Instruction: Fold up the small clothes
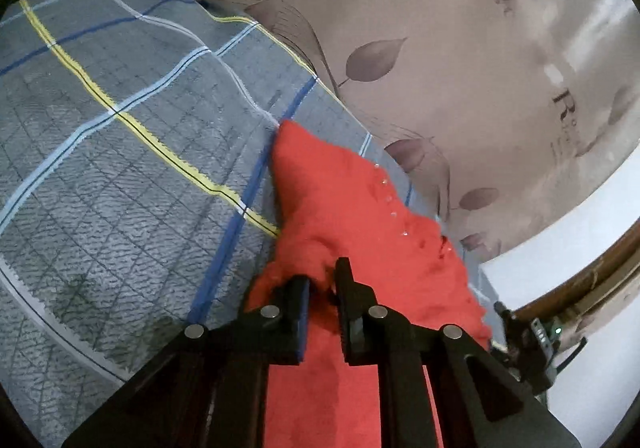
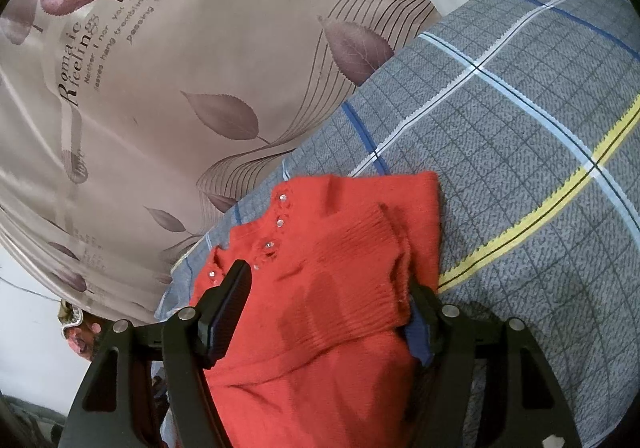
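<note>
- I am looking at the red sweater (image 2: pixel 332 268) — it is lying on the grey checked sheet (image 2: pixel 520 136), near the edge where the sheet is meeting the beige leaf-print curtain (image 2: pixel 200 68).
- My left gripper (image 1: pixel 322 280) is standing almost closed, and a small bunch of the sweater's red knit is sitting pinched between its fingers (image 1: pixel 298 300).
- My right gripper (image 2: pixel 332 288) is standing wide over the sweater; its jaws are lying on both sides of a ribbed cuff (image 2: pixel 360 260) — I cannot tell if they are pressing it.
- Small shiny beads (image 2: pixel 280 223) are running along the sweater's side toward the curtain.
</note>
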`<state>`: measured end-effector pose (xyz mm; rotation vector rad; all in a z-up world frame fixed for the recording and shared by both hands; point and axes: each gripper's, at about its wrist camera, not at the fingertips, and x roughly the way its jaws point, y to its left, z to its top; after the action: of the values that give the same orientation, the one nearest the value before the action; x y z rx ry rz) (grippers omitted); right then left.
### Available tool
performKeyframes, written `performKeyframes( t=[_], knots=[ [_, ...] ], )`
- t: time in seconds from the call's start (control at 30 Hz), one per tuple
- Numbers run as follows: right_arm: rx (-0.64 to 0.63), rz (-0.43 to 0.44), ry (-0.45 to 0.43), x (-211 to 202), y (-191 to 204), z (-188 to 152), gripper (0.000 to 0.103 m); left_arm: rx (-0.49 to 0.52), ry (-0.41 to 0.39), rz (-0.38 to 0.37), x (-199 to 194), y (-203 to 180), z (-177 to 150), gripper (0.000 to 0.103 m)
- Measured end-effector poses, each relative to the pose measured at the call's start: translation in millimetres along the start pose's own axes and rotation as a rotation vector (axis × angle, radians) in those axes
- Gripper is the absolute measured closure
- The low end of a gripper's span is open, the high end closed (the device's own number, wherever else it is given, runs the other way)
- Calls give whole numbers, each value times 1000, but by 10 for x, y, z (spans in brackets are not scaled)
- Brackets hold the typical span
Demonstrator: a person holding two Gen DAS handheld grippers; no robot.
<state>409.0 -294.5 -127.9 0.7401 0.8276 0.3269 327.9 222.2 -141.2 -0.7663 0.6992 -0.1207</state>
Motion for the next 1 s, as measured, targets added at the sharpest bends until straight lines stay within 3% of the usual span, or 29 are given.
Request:
performKeyframes(
  t=[0.17, 0.27, 0.4, 0.5, 0.57, 0.73, 1.0],
  knots=[
    [36, 24, 30, 11, -44, 56, 37, 2, -33, 11, -168, -9, -54, 75],
    [98, 37, 38, -65, -124, 96, 37, 88, -86, 91, -339, -98, -110, 50],
    [242, 75, -11, -377, -393, 137, 34, 156, -150, 91, -668, -170, -154, 43],
    [321, 131, -45, -764, -586, 5, 30, 204, -140, 50, -922, -224, -236, 39],
    [285, 148, -11, -1028, -594, -211, 29, 272, -98, 35, -1082, -292, -368, 37],
    [82, 48, 125, -1607, -423, -1025, 25, 414, 5, 14, -1432, -373, -801, 32],
    [-129, -3, 227, -2131, -62, -2044, 25, 378, 142, -26, -1722, -214, -1311, 30]
  ],
)
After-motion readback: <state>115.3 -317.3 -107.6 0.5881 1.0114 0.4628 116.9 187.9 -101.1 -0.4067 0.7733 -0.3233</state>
